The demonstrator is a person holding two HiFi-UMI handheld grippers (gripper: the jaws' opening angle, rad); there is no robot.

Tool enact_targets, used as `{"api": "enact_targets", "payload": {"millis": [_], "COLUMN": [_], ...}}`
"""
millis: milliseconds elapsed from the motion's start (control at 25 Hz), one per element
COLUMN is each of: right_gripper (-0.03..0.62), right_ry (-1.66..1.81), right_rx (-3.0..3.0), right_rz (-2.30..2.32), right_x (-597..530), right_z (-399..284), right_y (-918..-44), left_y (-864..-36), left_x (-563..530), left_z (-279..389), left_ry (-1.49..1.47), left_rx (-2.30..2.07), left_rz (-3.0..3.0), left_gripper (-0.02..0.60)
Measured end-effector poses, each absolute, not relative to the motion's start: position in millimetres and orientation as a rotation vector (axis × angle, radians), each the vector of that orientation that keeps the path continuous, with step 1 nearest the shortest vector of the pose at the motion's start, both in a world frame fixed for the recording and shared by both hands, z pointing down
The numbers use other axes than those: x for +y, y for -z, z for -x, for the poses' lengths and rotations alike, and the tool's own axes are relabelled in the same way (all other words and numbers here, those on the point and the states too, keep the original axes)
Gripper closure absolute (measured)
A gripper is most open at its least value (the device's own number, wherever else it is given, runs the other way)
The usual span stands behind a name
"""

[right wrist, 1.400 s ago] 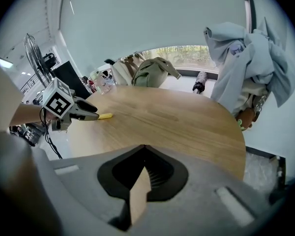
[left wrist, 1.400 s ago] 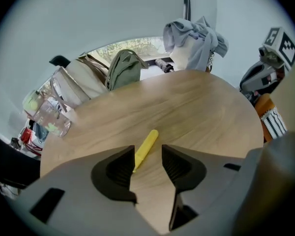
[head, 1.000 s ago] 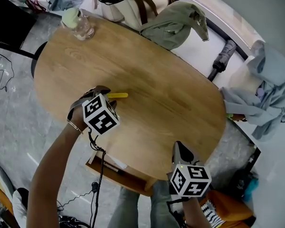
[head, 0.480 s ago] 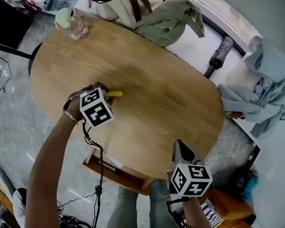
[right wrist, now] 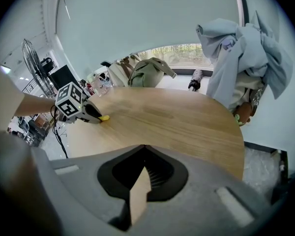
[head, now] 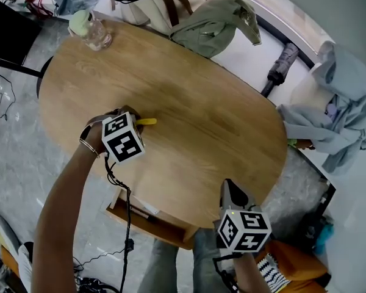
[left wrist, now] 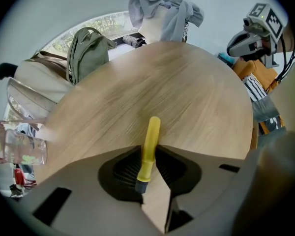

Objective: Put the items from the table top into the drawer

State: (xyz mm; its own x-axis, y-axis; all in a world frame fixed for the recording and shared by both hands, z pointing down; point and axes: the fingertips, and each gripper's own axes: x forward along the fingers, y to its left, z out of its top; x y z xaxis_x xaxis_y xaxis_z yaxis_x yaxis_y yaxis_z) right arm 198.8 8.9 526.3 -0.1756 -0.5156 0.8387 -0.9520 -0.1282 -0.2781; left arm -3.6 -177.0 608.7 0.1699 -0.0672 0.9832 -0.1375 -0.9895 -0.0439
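Yellow plastic pen, slim with a dark end, lies flat on the oval light-wood counter, toward its left half and well apart from the far rim. The left gripper stands steeply over it. Its fingers have just been closing, and in the left gripper view they now press on the pen's lower part from both sides. The yellow barrel sticks out ahead of them along the wood. Gripping near the dark end rather than the middle leaves most of the length free, so the pen may tip once it is lifted.

The right gripper hangs near the counter's near edge with its fingers together and nothing between them. It looks parked out of the way while the left one works.

Below that near edge an open wooden drawer juts out between the two arms. Its mouth faces up, so a short carry back toward the person should bring the pen over it.

A clear glass jar with a pale green lid stands at the far left corner and is not yet dealt with. An olive-green backpack rests against the far rim.

I judge the step in hand to be the pick-up: the grip looks made, and the pen is not yet off the wood.
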Motion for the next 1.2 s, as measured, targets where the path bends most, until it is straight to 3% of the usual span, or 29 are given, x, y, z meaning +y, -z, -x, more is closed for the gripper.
{"api": "enact_targets", "payload": {"millis": [1200], "right_gripper": [0.589], "right_ry": [-1.15], "right_rx": [-1.796], "right_rz": [-1.535], "right_x": [-9], "right_z": [-160], "right_y": [-518], "left_y": [-562], "left_x": [-146], "left_z": [46], "left_ry": [-1.583], "left_rx": [-0.586], "left_rz": [-2.301], "left_gripper": [0.512]}}
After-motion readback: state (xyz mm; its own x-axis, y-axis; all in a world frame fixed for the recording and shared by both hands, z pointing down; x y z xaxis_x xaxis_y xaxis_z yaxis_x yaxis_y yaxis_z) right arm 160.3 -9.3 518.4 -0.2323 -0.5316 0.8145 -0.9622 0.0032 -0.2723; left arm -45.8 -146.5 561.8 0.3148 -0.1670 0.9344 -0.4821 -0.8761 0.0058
